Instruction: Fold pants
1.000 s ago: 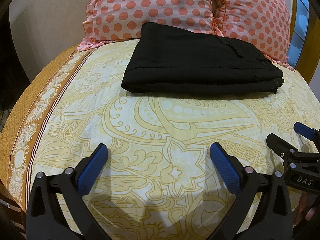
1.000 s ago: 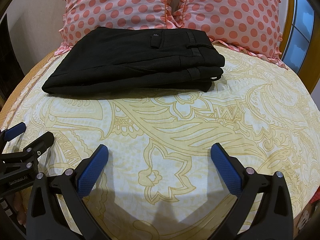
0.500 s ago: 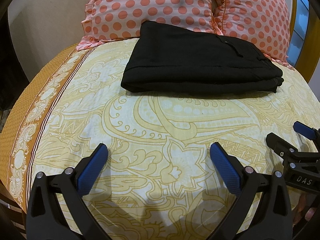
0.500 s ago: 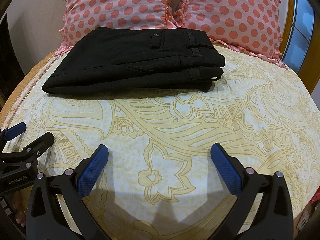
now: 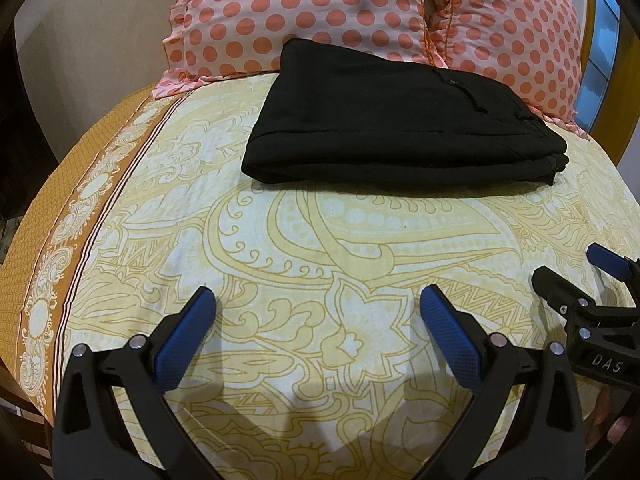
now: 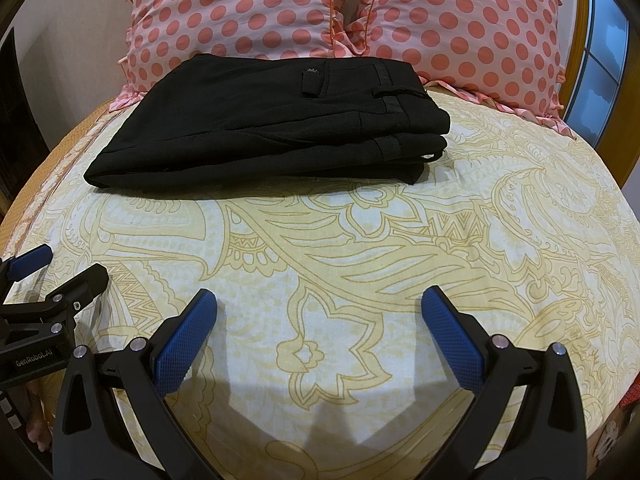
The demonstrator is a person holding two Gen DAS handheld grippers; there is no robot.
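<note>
Two grippers hang low over the near end of the bed, and neither one holds anything. Far ahead of them, up by the two spotty pink pillows (image 6: pixel 344 12), lie the black pants (image 6: pixel 272 120), folded into a flat, neat stack on the yellow patterned sheet (image 6: pixel 360 248). The stack runs long from side to side, across the way both tools point, with its rounded fold end on the left and its waistband end, with the belt loops, on the right. A wide stretch of bare sheet sits between the tools and the pants, so both are well apart from the cloth. From the right tool's view the stack sits a little to the left, and from the left tool's view it sits a little to the right, so it looks to be about between them and I can't say one is really nearer. The left gripper (image 5: pixel 316 316) has its blue pads spread wide with only sheet between them. The right gripper (image 6: pixel 318 316) is spread just as wide and touches no cloth. I think the folding looks about done, and any next move would mean reaching straight forward toward the pillows.
</note>
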